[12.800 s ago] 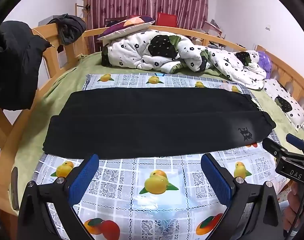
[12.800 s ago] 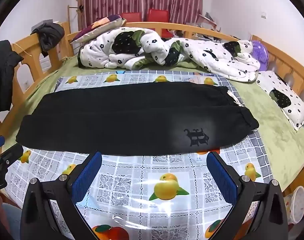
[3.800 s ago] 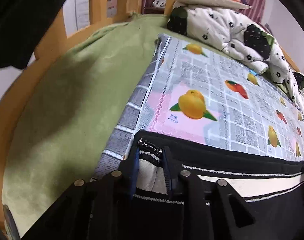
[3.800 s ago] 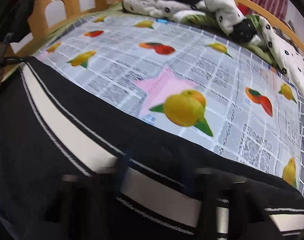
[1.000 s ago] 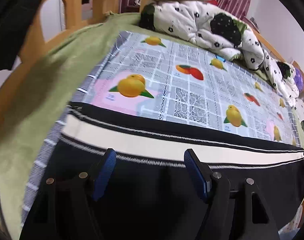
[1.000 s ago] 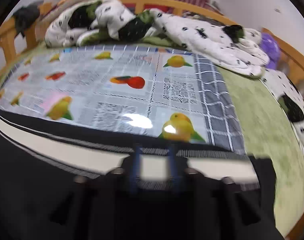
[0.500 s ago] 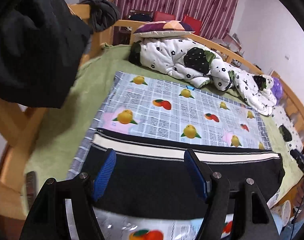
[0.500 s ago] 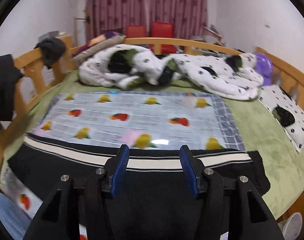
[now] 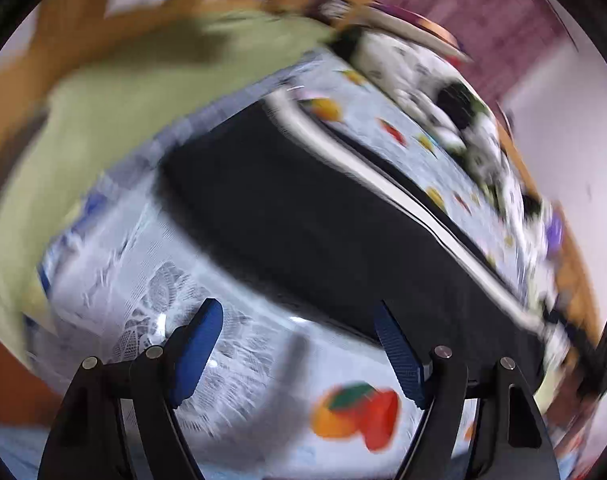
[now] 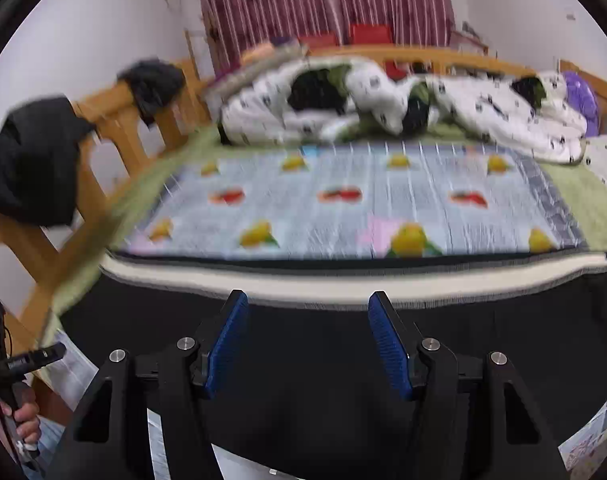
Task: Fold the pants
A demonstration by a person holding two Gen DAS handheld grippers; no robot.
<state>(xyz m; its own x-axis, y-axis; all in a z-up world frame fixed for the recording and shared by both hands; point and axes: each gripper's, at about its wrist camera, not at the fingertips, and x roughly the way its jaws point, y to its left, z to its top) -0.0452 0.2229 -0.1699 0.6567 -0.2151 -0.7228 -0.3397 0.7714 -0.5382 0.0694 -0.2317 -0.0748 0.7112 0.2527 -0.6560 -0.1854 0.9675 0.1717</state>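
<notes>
L gripper wide, nothing held | R gripper wide, nothing held | pants flat on mat

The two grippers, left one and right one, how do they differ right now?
The left gripper hangs over the fruit-print mat, short of the pants; the right gripper is over the pants' black cloth. The left's view is tilted and heavily blurred; the right's is level and only mildly blurred. Both are open, blue-padded and empty.
</notes>
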